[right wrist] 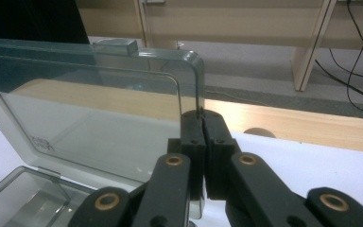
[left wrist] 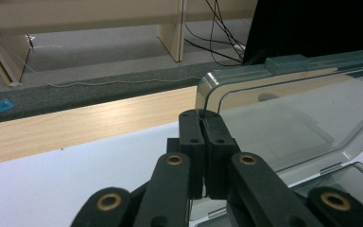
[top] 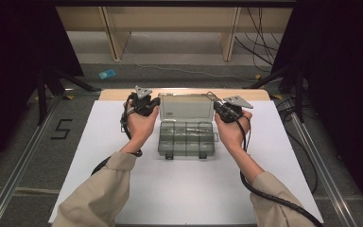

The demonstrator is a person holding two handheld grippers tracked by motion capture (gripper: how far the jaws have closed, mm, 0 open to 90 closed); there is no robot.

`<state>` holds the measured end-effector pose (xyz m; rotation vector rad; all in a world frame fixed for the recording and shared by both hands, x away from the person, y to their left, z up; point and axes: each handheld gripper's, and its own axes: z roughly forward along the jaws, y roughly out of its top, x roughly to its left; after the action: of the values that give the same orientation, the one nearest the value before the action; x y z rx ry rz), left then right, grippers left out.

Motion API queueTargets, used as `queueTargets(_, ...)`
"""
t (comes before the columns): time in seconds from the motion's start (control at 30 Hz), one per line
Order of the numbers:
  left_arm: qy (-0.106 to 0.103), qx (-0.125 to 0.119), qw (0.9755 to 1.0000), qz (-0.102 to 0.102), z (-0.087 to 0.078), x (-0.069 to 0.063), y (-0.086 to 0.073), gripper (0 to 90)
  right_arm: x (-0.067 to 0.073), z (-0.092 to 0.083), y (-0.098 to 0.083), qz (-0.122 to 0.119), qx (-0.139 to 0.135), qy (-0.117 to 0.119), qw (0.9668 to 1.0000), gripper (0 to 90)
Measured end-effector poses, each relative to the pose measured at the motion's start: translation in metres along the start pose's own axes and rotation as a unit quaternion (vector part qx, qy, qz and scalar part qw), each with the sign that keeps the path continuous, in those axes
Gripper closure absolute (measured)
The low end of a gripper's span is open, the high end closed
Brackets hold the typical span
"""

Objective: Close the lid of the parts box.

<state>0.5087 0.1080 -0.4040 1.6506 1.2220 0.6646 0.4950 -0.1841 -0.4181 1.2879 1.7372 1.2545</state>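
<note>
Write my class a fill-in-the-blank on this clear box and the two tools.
1. The lid of the box stands ____.
2. The left tool is shut on the lid's ____ edge as the high view shows it.
3. The right tool is ____ on the lid's other side edge.
4. The box rests on a ____ sheet.

Missing words: open; left; shut; white
</note>
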Motion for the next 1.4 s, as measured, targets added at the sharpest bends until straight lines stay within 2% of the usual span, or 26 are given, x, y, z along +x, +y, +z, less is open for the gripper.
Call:
queueTargets(0.07, -0.001, -0.001, 1.0, 0.001, -0.001, 0.0, -0.001, 88.0, 0.0, -0.001, 0.0, -0.002, 0.002, 0.001, 1.0, 89.1)
queueTargets(0.1, -0.001, -0.001, 1.0, 0.002, -0.001, 0.0, -0.001, 88.0, 0.001, -0.002, 0.0, 0.006, 0.004, 0.002, 1.0, 89.1)
queueTargets(0.2, -0.001, -0.003, 1.0, 0.0, -0.003, -0.001, -0.002, 88.0, 0.001, -0.002, -0.002, -0.002, -0.004, 0.003, 1.0, 89.1)
queueTargets(0.53, -0.003, -0.009, 0.9999, 0.007, -0.008, -0.002, -0.006, 88.0, 0.003, -0.009, -0.004, -0.008, 0.003, 0.002, 1.0, 89.1)
queueTargets(0.83, -0.008, -0.014, 0.9997, 0.02, -0.013, -0.003, -0.011, 87.7, 0.004, -0.013, -0.006, -0.012, -0.002, 0.003, 0.9999, 89.1)
queueTargets(0.87, -0.008, -0.016, 0.9996, 0.02, -0.013, -0.003, -0.011, 87.6, 0.005, -0.014, -0.006, -0.006, 0.001, 0.004, 1.0, 89.1)
queueTargets(1.4, -0.01, -0.019, 0.9988, 0.043, -0.021, -0.005, -0.018, 87.2, 0.007, -0.021, -0.012, -0.022, -0.002, 0.003, 0.9997, 89.0)
